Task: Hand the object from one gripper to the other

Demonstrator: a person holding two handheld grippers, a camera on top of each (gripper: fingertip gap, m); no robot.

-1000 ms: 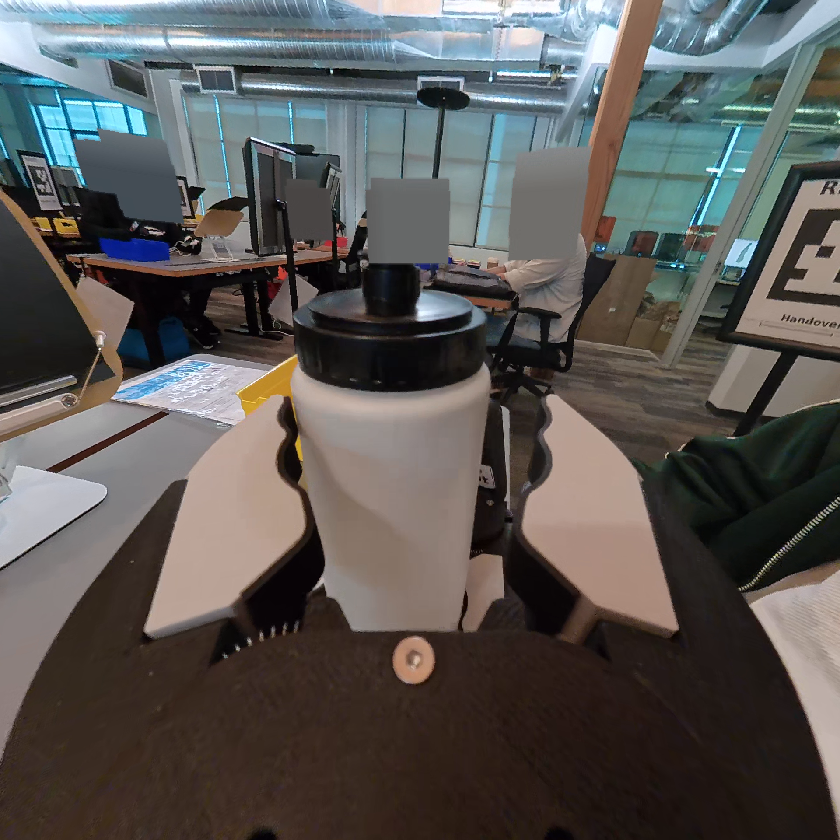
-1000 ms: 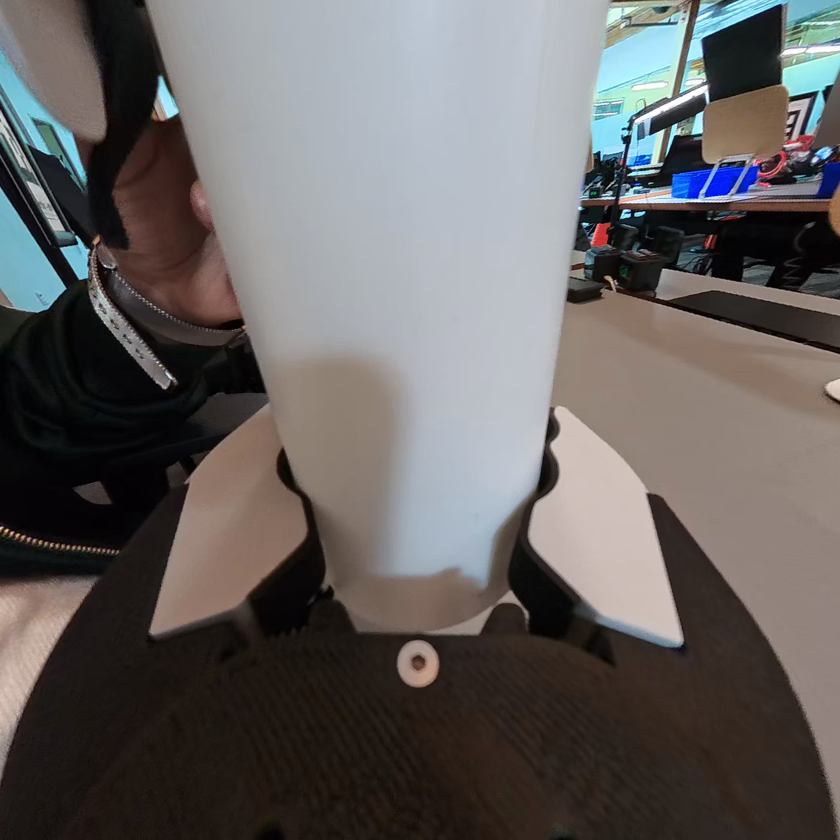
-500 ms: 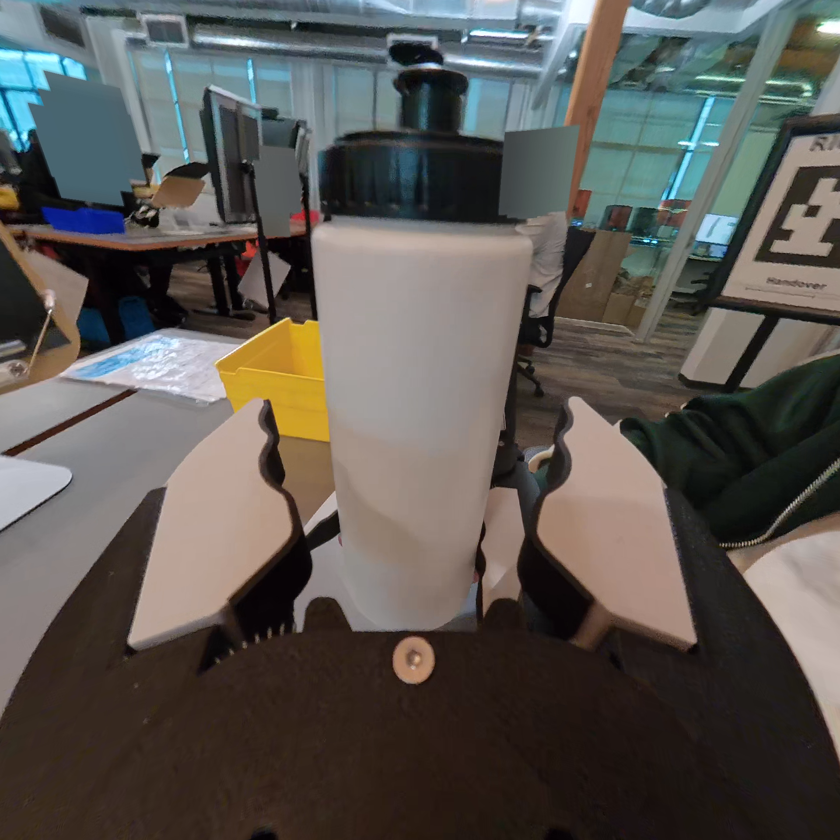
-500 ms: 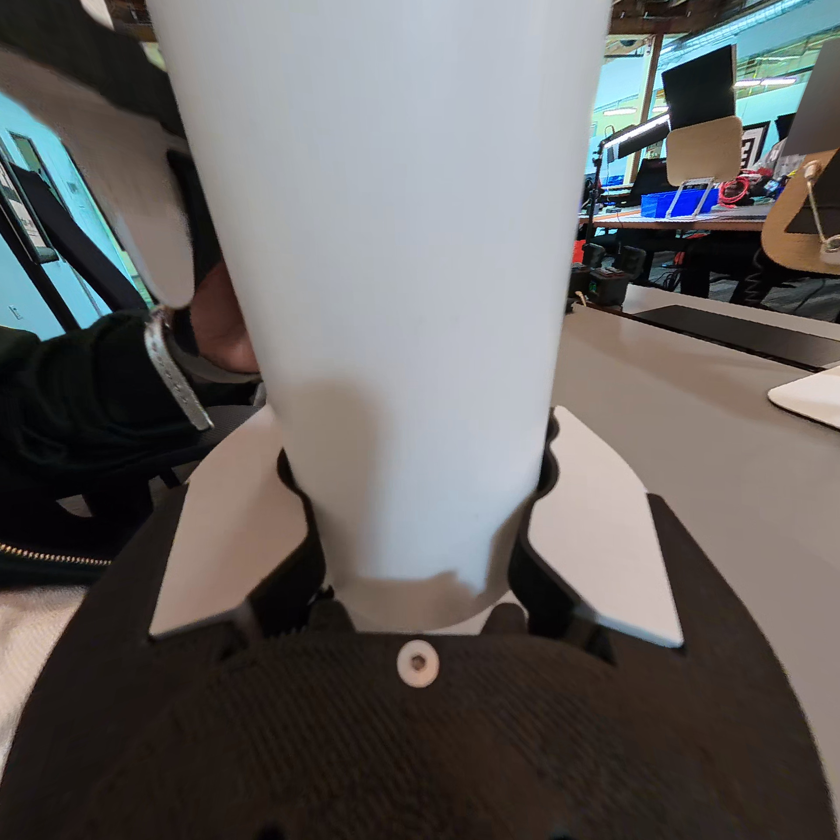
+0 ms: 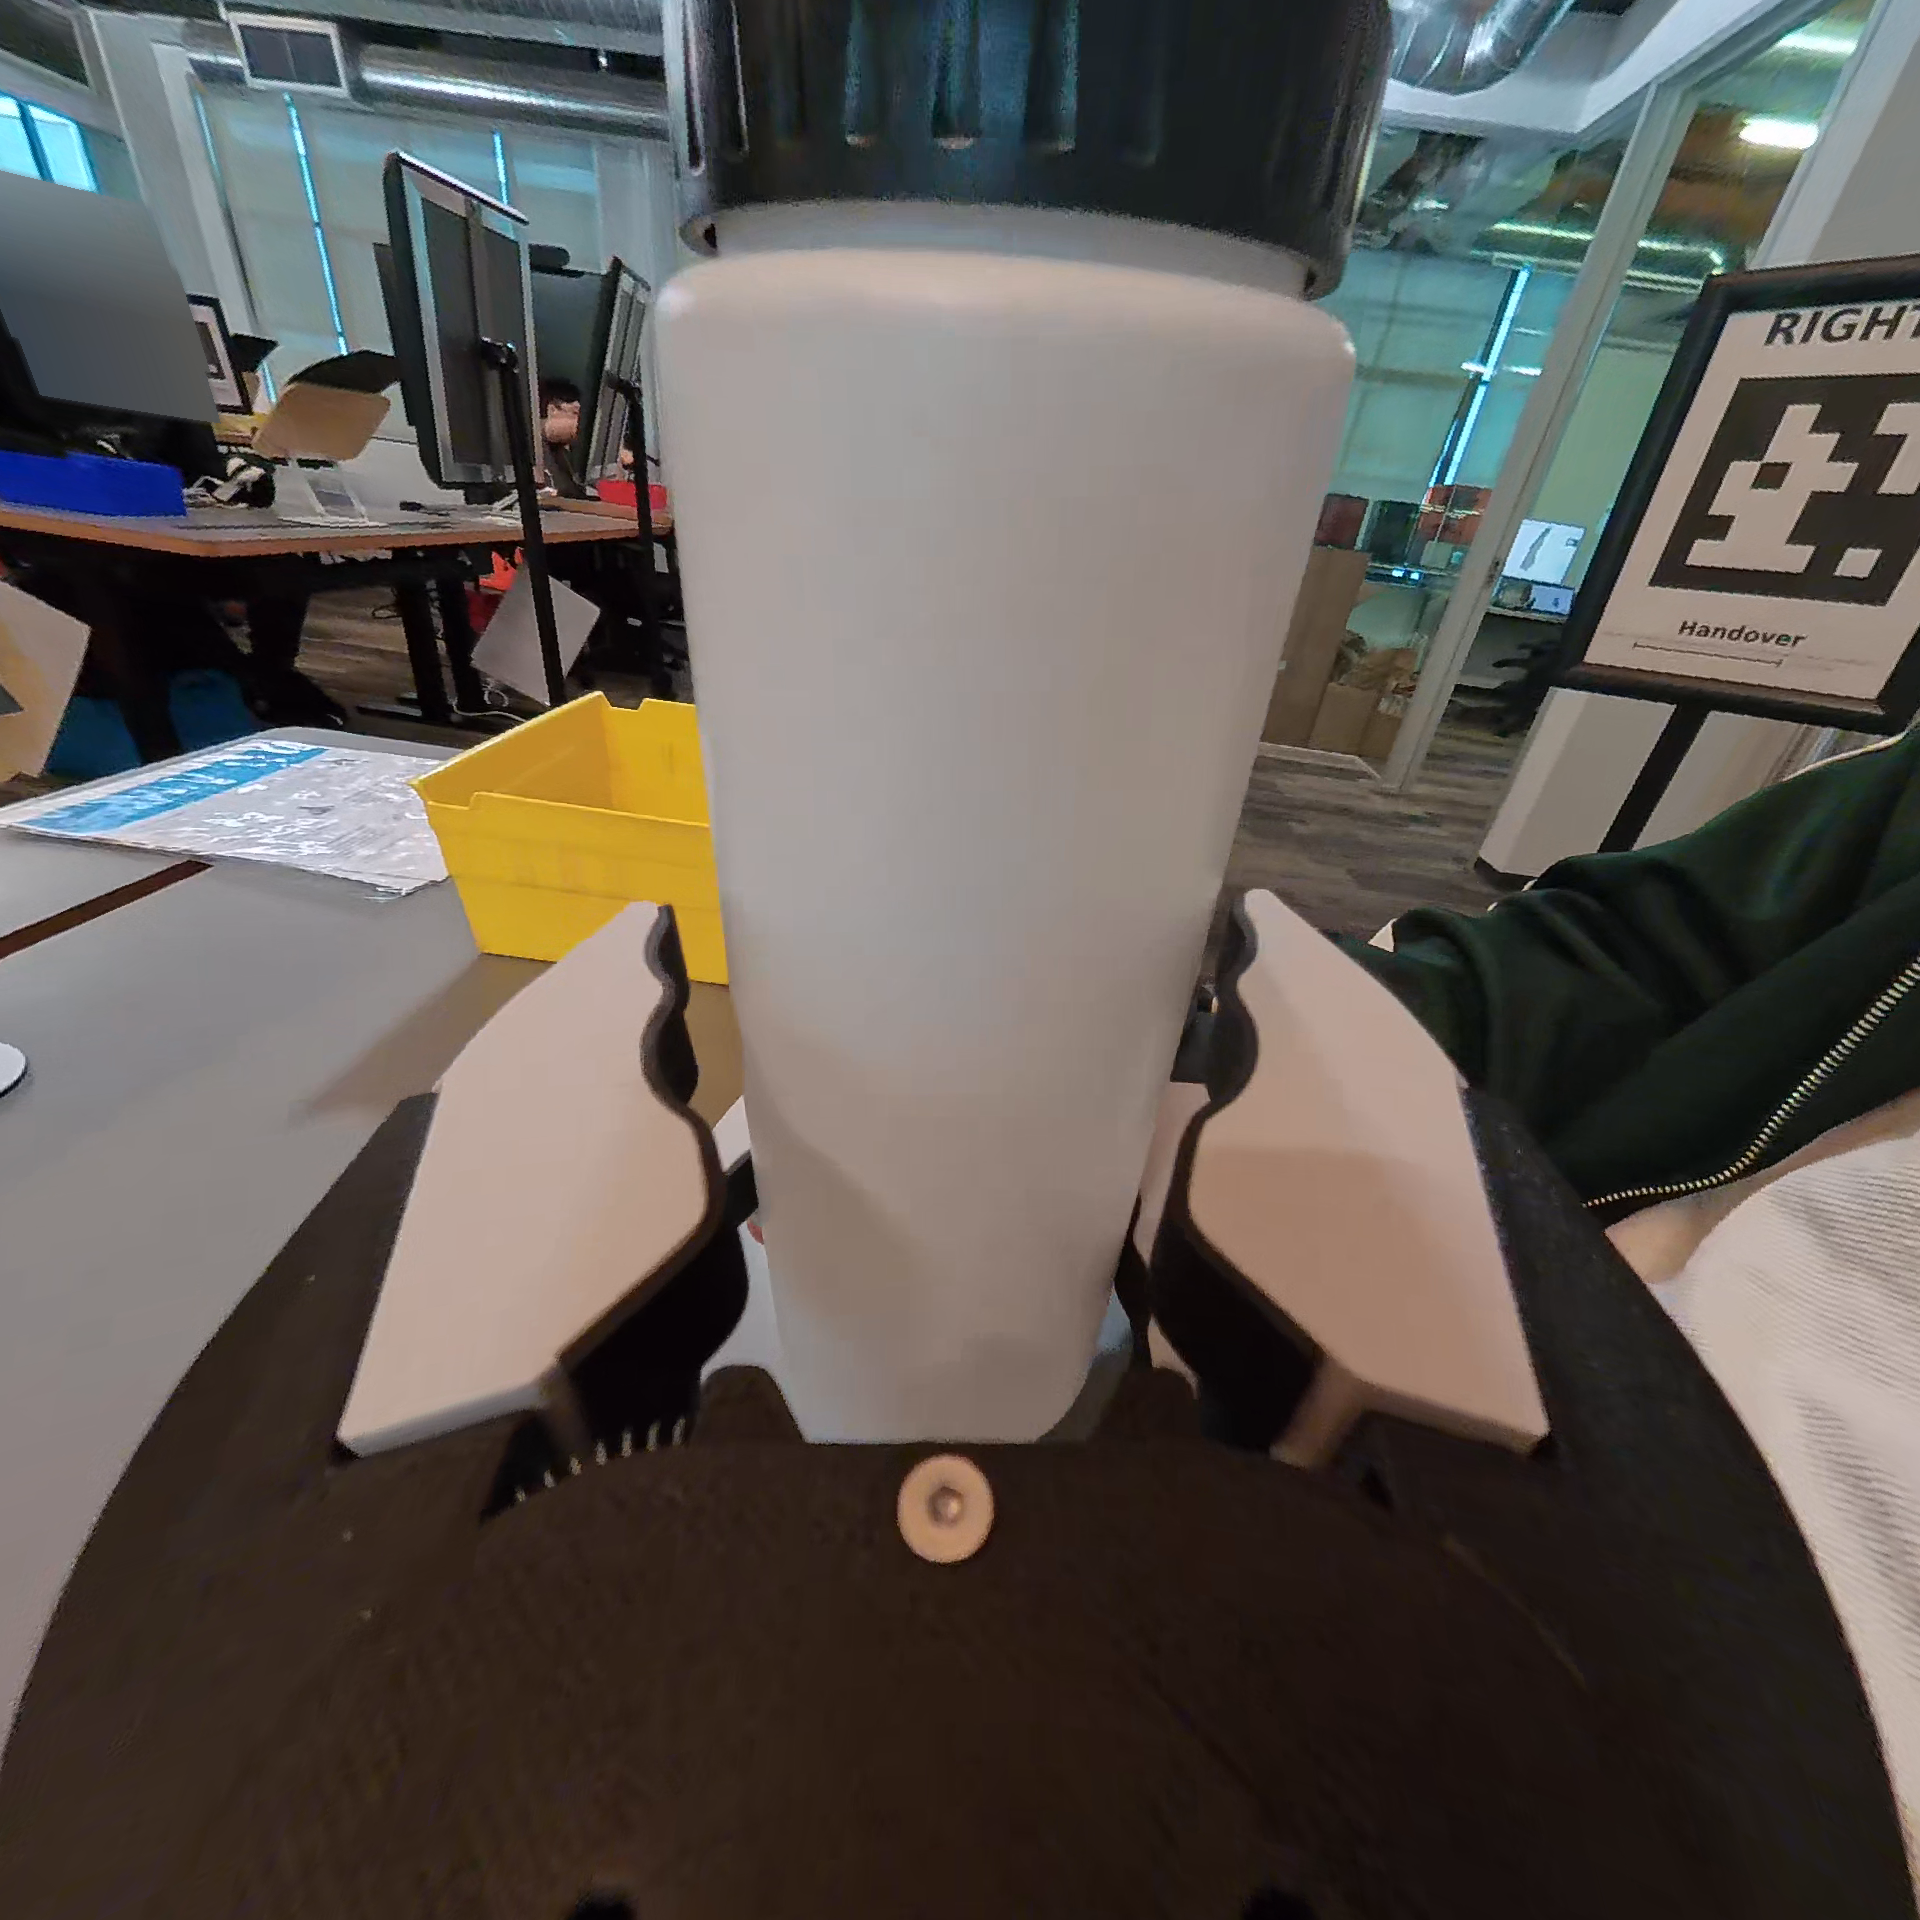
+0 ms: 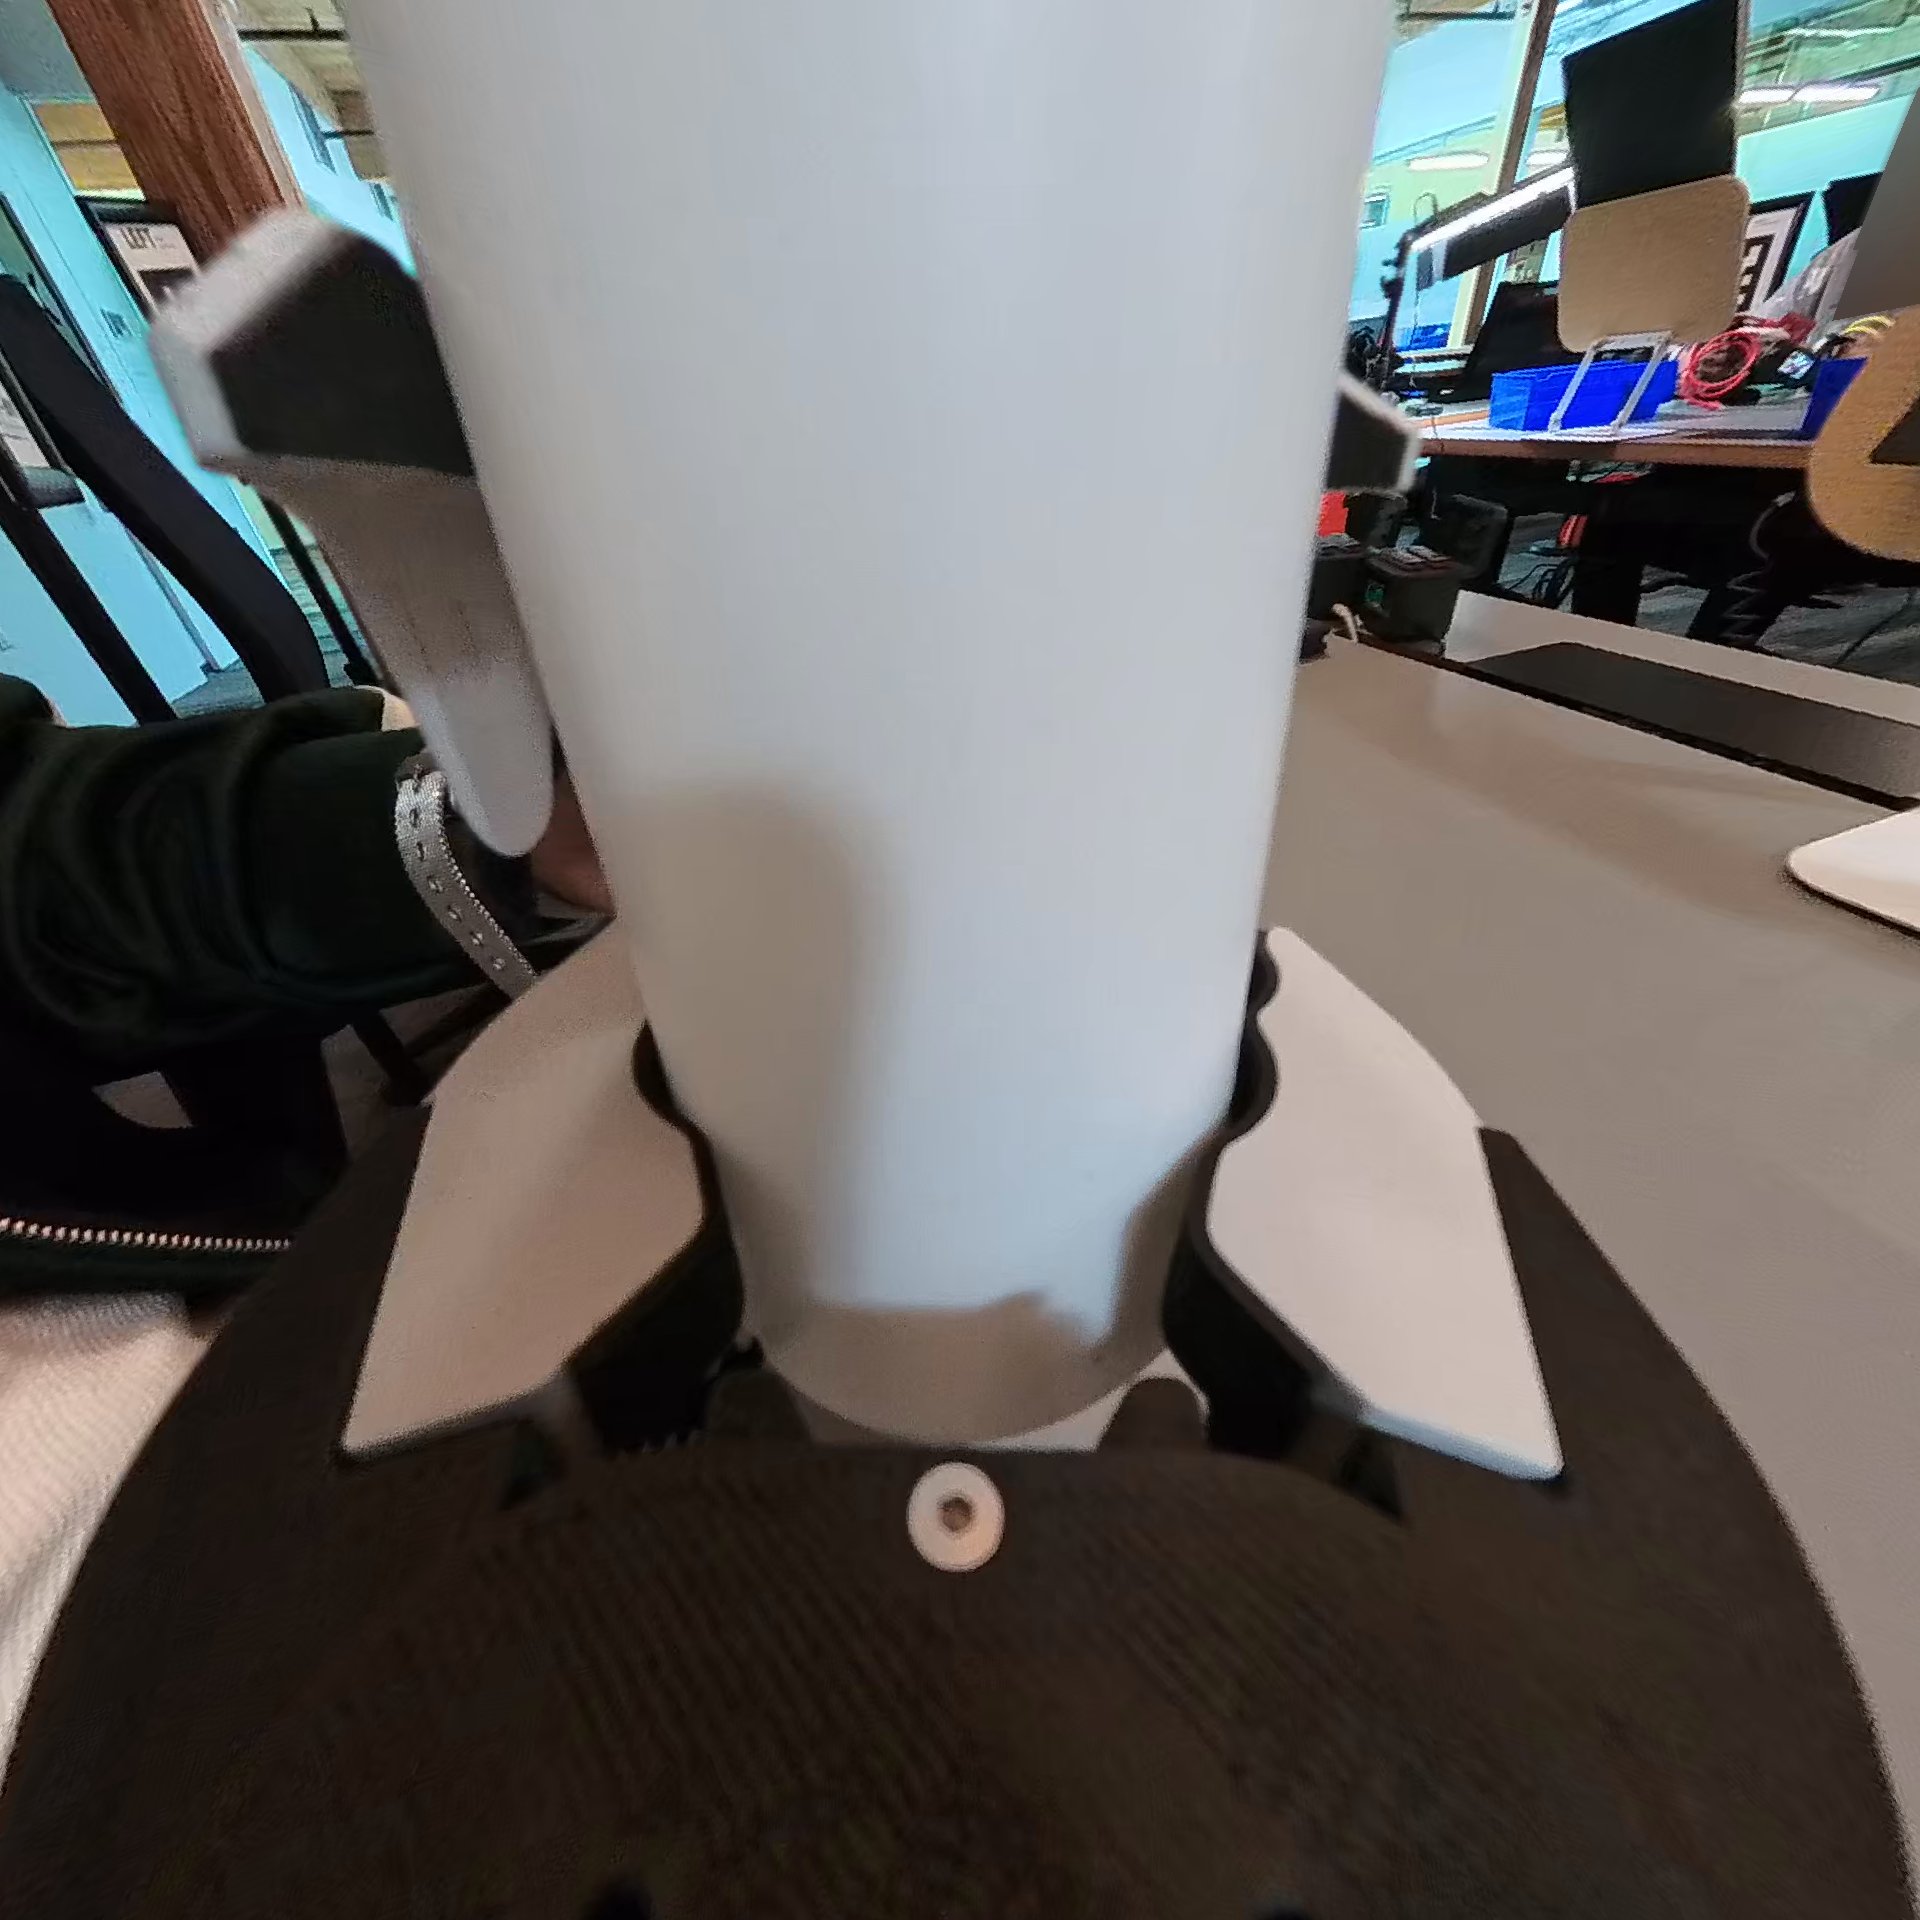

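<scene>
The bottle (image 5: pixel 987 790) looked light, stiff and slick-walled (plastic, I judged), best taken round its straight body below the cap. My right gripper (image 6: pixel 951 1143) was clamped on its base, in the air; my left gripper (image 5: pixel 945 1101) stood apart around it, not gripping.

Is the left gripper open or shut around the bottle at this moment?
Open. In the left wrist view the left gripper has its fingers spread, with gaps either side of the white bottle. The right gripper clamps the base.
</scene>
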